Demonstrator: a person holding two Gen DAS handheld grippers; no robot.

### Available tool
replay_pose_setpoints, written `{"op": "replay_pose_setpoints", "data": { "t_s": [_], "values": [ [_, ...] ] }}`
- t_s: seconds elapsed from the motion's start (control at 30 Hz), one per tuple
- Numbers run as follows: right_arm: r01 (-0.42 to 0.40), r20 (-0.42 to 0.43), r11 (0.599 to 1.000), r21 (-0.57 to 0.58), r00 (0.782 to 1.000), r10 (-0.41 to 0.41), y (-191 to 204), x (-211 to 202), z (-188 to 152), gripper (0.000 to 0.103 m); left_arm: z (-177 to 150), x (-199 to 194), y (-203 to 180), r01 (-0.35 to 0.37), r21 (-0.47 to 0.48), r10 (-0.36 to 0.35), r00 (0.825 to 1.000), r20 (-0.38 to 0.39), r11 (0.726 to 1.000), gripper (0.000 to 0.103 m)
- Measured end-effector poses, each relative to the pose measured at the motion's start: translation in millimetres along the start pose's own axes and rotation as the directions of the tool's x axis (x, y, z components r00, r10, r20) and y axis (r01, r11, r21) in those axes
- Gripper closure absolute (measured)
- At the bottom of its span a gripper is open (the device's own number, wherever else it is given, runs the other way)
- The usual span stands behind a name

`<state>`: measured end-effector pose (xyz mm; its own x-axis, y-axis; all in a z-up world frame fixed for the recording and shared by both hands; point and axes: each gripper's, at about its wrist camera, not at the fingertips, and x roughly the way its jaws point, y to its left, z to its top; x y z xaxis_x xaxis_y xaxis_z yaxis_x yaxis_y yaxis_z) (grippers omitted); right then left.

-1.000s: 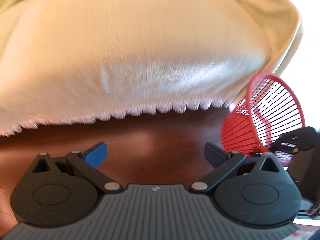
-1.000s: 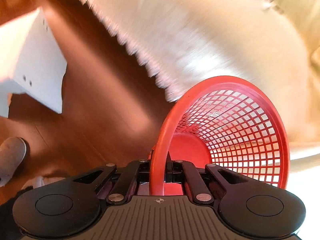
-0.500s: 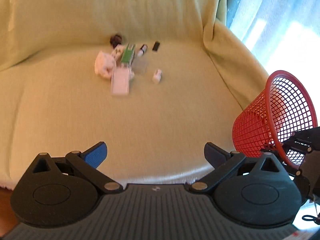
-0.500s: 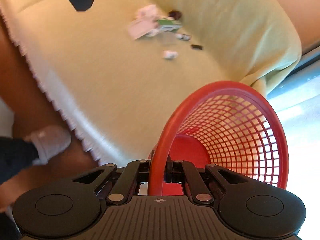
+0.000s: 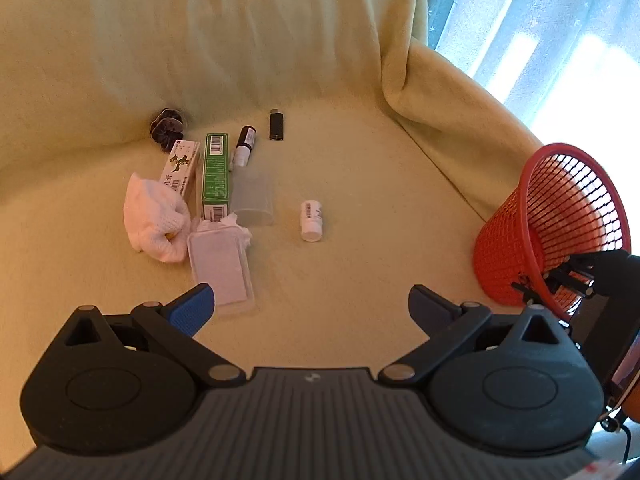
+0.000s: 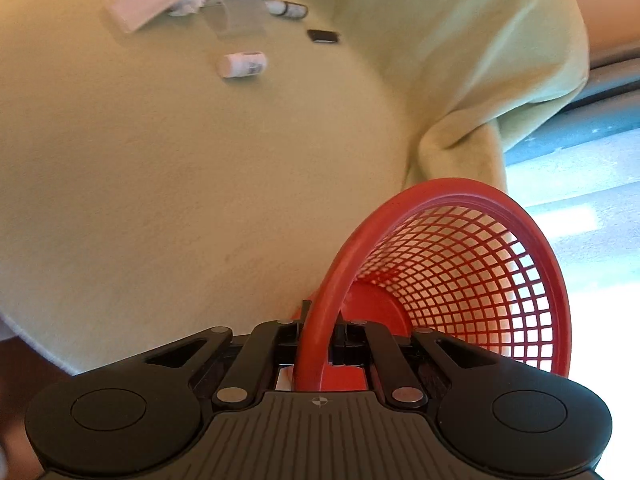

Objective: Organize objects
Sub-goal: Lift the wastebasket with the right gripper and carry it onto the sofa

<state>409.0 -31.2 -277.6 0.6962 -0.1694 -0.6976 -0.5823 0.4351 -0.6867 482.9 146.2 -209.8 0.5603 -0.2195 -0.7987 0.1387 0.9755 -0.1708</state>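
red basket (image 6: 460,276) pinched at rim by right gripper (image 6: 320,344); light, springy mesh, probably. left gripper (image 5: 310,308) spread wide, empty; white bottle (image 5: 311,220) left of basket.

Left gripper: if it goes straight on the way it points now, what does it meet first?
Probably bare yellow cover; the left gripper is open, with the white bottle just beyond. Depth is unclear.

basket (image 5: 516,248) right of the bottle (image 5: 311,220); boxes (image 5: 215,174) left.
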Motion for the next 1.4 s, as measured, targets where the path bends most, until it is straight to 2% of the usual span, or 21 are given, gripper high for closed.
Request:
{"op": "replay_pose_setpoints", "data": {
  "t_s": [0.17,0.3,0.4,0.53,0.73,0.83,1.0,1.23,1.4],
  "values": [
    [0.108,0.093,0.993,0.046,0.989,-0.112,11,19,6,0.102,-11,22,12,0.018,0.036,-0.021,0.997,0.069,0.999,0.002],
    [0.196,0.188,0.978,0.068,0.960,-0.205,24,31,7,0.101,-20,37,9,0.045,0.074,-0.056,0.988,0.145,0.996,0.002],
    [0.277,0.249,0.955,0.110,0.922,-0.296,32,41,3,0.101,-26,45,7,0.058,0.086,-0.075,0.975,0.209,0.995,0.002],
    [0.383,0.317,0.910,0.161,0.853,-0.415,48,53,0,0.100,-32,52,8,0.066,0.086,-0.087,0.958,0.273,0.994,0.002],
    [0.448,0.359,0.860,0.243,0.783,-0.509,58,61,3,0.100,-32,60,8,0.088,0.115,-0.120,0.942,0.314,0.989,0.002],
    [0.460,0.342,0.841,0.286,0.771,-0.538,60,64,8,0.100,-29,64,9,0.098,0.128,-0.134,0.938,0.319,0.987,0.002],
    [0.484,0.239,0.811,0.330,0.788,-0.568,58,68,31,0.100,-27,68,17,0.121,0.159,-0.169,0.928,0.331,0.980,0.002],
    [0.556,0.123,0.752,0.353,0.769,-0.627,58,76,57,0.100,-28,54,44,0.170,0.160,-0.217,0.911,0.351,0.972,0.002],
    [0.591,0.084,0.739,0.325,0.760,-0.644,62,80,66,0.100,-28,51,63,0.180,0.182,-0.235,0.909,0.344,0.967,0.002]
  ]
}}
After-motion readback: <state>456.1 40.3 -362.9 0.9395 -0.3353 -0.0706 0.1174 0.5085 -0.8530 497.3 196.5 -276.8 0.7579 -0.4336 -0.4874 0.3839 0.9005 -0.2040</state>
